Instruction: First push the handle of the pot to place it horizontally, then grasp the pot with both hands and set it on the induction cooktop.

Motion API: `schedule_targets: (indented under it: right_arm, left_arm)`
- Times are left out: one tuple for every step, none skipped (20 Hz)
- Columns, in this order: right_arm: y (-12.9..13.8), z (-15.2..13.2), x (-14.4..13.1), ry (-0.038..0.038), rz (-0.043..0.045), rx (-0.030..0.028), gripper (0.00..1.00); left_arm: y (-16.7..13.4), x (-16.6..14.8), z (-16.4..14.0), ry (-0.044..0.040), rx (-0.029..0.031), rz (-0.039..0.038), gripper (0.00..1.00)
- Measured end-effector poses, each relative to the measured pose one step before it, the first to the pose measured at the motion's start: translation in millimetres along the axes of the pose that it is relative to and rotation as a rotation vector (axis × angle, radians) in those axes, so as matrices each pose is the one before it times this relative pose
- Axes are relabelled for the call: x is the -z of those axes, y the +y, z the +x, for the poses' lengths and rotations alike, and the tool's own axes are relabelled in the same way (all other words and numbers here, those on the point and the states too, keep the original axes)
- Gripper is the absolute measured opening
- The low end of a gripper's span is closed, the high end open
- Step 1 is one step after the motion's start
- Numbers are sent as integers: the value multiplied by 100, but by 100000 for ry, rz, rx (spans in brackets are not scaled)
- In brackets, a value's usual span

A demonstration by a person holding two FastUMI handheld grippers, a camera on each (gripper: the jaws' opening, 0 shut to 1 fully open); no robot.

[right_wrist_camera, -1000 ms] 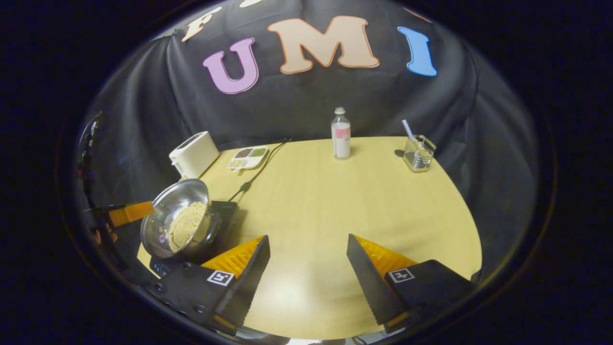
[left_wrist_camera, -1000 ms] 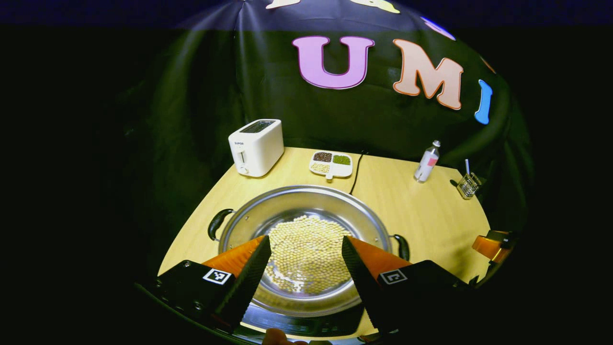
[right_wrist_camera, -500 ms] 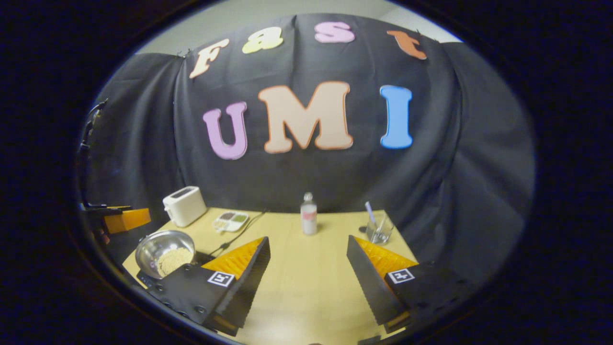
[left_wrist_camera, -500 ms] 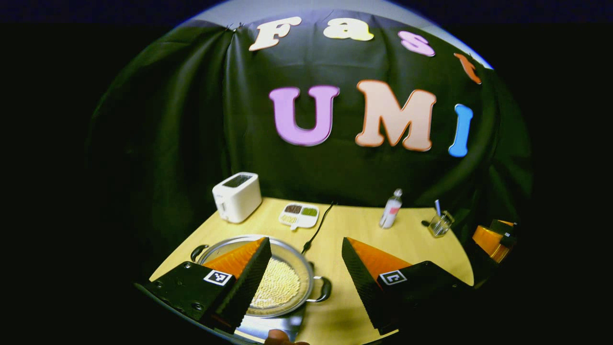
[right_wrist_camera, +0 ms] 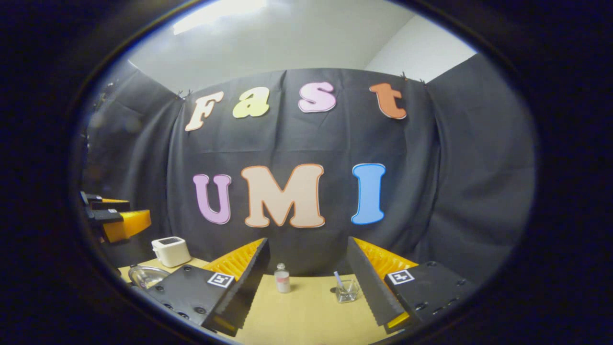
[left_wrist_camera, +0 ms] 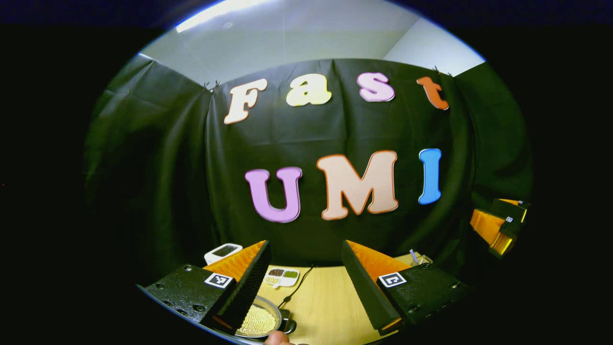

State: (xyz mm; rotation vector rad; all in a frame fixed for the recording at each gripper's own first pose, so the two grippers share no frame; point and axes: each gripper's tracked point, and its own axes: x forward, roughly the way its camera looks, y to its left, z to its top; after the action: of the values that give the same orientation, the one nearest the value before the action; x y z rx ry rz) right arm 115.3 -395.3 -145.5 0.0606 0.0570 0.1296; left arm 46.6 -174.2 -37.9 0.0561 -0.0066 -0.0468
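Pot [left_wrist_camera: 258, 320] of pale beans low at left on the table [left_wrist_camera: 321, 306] just behind the left gripper [left_wrist_camera: 302, 280], jaws wide apart and empty, toaster [right_wrist_camera: 171, 250], bottle [right_wrist_camera: 282, 278] and glass [right_wrist_camera: 346, 290] beyond, right gripper [right_wrist_camera: 306, 282] likewise wide, holding nothing.

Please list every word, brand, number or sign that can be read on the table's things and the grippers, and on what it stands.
None can be read.
bottle: label too small to read.
toaster: any brand mark is too blurred.
left gripper and right gripper: square markers, black-and-white patterns without words.
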Motion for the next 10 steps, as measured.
schedule_targets:
  right_arm:
    - [-376,51,7,-306,272,-306,100]
    - [-299,-51,-60,-227,837,-763,100]
    - [-125,-148,-264,-740,1089,-807,100]
    - [-237,196,-134,-966,1167,-320,100]
    - [-273,-20,-501,-2018,652,-562,100]
    - [-239,285,-224,-2132,-13,-227,100]
    - [-396,208,-278,-2061,-257,-374,100]
    - [-335,-108,-124,-701,-696,-129,94]
    - [-473,-63,26,-316,-984,-20,94]
    - [-640,-215,50,-255,-959,74,94]
  left_arm:
    - [-576,-1102,-198,-3457,-759,855,95]
    - [-320,-768,73,-2722,-1208,514,93]
    - [-652,-533,-83,-1171,-316,477,92]
    - [-663,-78,-118,-672,344,186,93]
    - [-638,4,-136,-21,839,220,94]
    - [-641,-50,133,-50,760,-65,93]
    - [-656,-242,-4,-415,280,99,93]
    - [-431,-94,94,-404,-402,24,93]
    - [-376,-153,238,-785,-870,-57,94]
    - [-446,-153,259,-661,-1306,-367,93]
